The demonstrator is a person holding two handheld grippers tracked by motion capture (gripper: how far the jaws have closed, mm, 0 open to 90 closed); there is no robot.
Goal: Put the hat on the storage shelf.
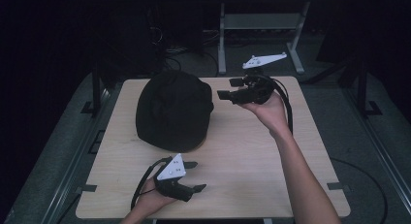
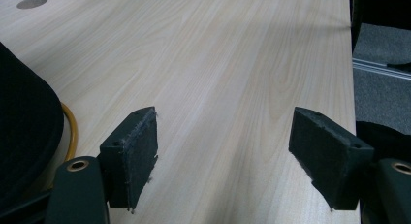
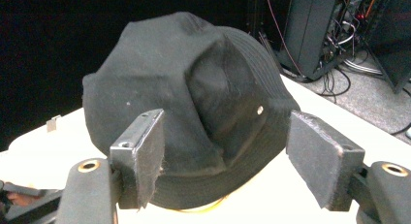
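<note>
Black hat point(image 1: 173, 110) | on table, left of right tool point(image 1: 229, 88) | tool open, apart

The hat point(image 1: 173, 110) sits on the table point(image 1: 252, 156), toward the far left part. The right tool point(image 1: 231, 88) is up over the far right part, just beside the hat. The left tool point(image 1: 194, 176) is near the front edge, near the hat.

A light wooden table point(image 1: 252, 151) was seen carrying a black hat point(image 1: 173, 110), which lay directly on the board straight ahead of the right jaws and off to the left of the left jaws. Bare wood grain was shown between and beyond the left jaws.
</note>
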